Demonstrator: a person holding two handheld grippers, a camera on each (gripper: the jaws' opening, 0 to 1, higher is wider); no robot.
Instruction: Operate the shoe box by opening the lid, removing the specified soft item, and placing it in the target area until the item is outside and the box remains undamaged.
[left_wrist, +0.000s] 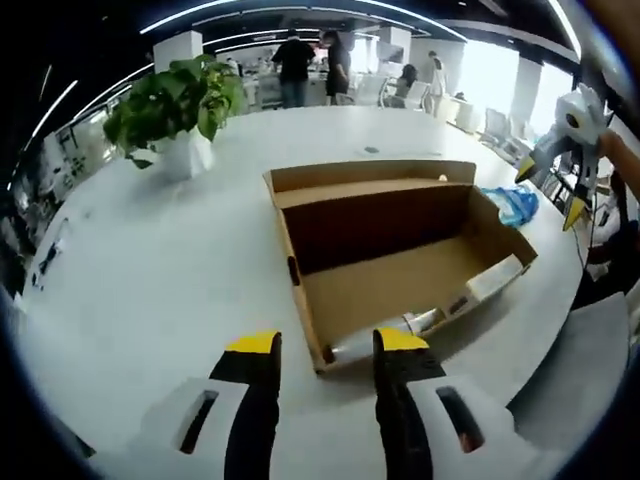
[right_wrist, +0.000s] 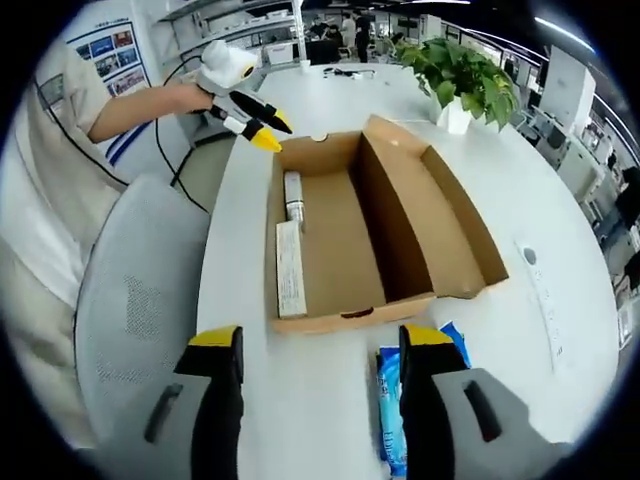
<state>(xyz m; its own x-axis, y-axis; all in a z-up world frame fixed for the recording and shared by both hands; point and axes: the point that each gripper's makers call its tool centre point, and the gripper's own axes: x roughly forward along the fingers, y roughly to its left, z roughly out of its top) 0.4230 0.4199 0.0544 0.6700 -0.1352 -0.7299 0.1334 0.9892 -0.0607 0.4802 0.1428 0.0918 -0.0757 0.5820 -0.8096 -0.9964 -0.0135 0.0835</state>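
Shoe box: the shoe box (left_wrist: 400, 255) is seen mid-frame in the left gripper view, sitting open on the white surface (left_wrist: 150, 270), lid flipped back.
Inside the box: a silver tube (right_wrist: 293, 193) and a long white carton (right_wrist: 290, 268) are laid along one wall.
Soft item: a blue packet (right_wrist: 392, 408) is spotted outside the box, low in the right gripper view, just beside the front wall.
Left gripper (left_wrist: 325, 345): jaws held wide apart, nothing gripped, near the box corner.
Right gripper (right_wrist: 325, 340): jaws spread wide too, nothing held, over the packet.
Extras: a potted plant (left_wrist: 175, 110) is parked in the upper left of the left gripper view.
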